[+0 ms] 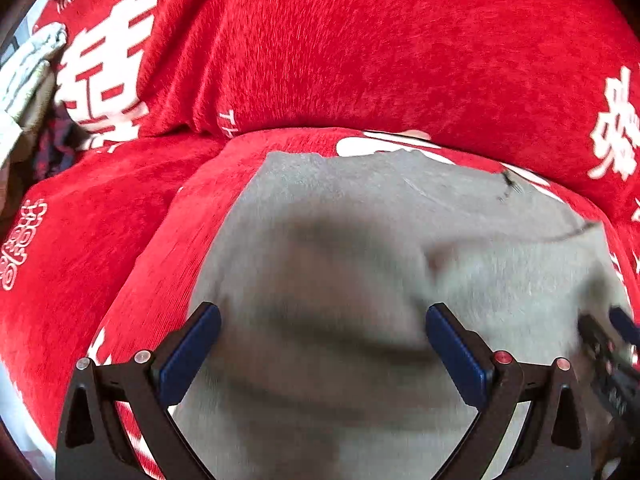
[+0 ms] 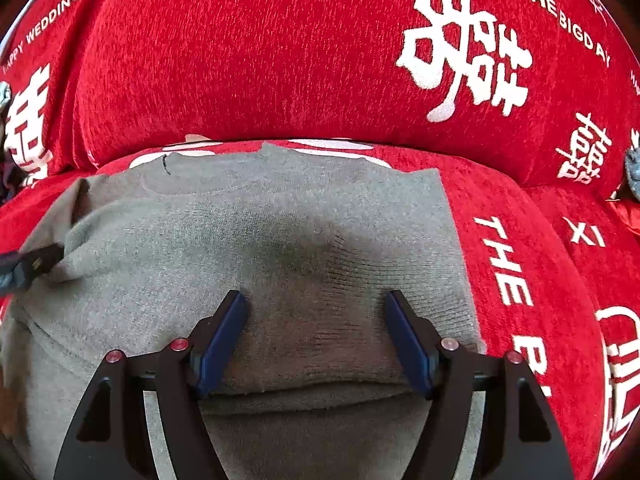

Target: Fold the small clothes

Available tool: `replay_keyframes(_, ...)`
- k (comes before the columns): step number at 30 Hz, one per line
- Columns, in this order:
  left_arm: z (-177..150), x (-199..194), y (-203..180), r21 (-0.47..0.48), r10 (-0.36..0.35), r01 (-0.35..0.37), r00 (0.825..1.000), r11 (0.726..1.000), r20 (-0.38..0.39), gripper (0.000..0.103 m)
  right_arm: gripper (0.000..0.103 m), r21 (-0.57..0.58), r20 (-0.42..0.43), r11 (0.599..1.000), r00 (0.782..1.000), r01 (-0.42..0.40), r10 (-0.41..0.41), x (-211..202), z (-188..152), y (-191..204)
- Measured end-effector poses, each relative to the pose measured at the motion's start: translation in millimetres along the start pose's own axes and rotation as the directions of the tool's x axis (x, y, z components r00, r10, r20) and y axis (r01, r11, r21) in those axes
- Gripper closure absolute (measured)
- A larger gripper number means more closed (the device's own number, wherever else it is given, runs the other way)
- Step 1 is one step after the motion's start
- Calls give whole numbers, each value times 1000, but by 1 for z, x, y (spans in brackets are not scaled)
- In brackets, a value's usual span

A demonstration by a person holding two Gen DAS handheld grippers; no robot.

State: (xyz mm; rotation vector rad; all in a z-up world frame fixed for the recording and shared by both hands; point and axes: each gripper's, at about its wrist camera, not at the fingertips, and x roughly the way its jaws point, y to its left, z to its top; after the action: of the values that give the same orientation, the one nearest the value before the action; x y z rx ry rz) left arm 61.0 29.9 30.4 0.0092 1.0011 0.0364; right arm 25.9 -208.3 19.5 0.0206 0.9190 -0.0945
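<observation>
A grey knit garment (image 1: 360, 240) lies spread on a red sofa seat; it also shows in the right wrist view (image 2: 260, 232). My left gripper (image 1: 322, 314) hovers just above it, jaws wide open and empty. My right gripper (image 2: 316, 300) is open too, its blue pads either side of a folded hem edge, with no cloth between them. The right gripper's tip (image 1: 612, 336) shows at the right edge of the left wrist view. The left gripper's tip (image 2: 28, 266) shows at the left of the right wrist view, touching a raised fold of the garment.
The sofa is covered in red plush (image 2: 280, 60) with white characters and lettering; its backrest (image 1: 380, 40) rises right behind the garment. Other pale and dark clothes (image 1: 28, 80) lie at the far left of the sofa.
</observation>
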Motion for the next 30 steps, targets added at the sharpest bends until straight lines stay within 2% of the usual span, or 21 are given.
replay_keyframes(3,-20,-17,-6,45,15,-17,999,999,52,0,28,0,16,1000,1000,11,-11,-16,-12,5)
replay_keyframes(5,-31,-26,-9,63,35,-41,995,997,89,0,28,-1,69,1000,998,11,-11,-31,-22,10)
replay_keyframes(7,-35,-27,-12,68,13,-18,997,998,74,0,26,-2,89,1000,996,-20,20,-38,-28,14)
replay_keyframes(8,-38,-26,-16,78,-2,-3,998,997,55,0,26,-10,63,1000,998,-30,31,-34,-29,17)
replay_keyframes(9,-38,-23,-19,88,11,-15,999,996,44,0,26,-18,37,1000,999,-24,24,-29,-28,19)
replay_keyframes(11,-36,-21,-19,92,18,-22,999,996,46,0,26,-16,38,1000,999,-17,18,-30,-26,18)
replay_keyframes(15,-26,-19,-10,40,-19,17,999,999,41,0,24,31,37,998,998,-47,46,-30,-18,8)
replay_keyframes(18,-9,-6,2,-29,-36,36,999,999,0,0,25,63,-35,998,999,-12,14,-13,-9,0)
replay_keyframes(20,-6,2,6,-54,-52,51,998,997,-20,0,25,102,-7,993,998,-58,59,-20,4,0)
replay_keyframes(22,-9,12,7,-51,-31,29,999,998,-26,0,24,87,25,991,995,-102,100,-26,17,11)
replay_keyframes(24,-13,17,12,-69,-56,55,998,996,-16,0,24,31,-22,989,989,-146,147,-13,30,32)
replay_keyframes(25,-13,16,14,-80,-72,71,997,994,-11,0,24,14,-79,986,983,-166,167,2,35,45)
replay_keyframes(27,-15,16,15,-82,-78,78,997,994,-1,0,24,0,-124,983,976,-181,180,23,39,59)
replay_keyframes(28,-16,16,14,-77,-74,74,997,994,5,0,24,-23,-143,986,977,-164,159,35,41,66)
replay_keyframes(30,-16,15,13,-76,-76,77,997,994,10,0,15,-108,-102,992,993,-68,57,52,47,76)
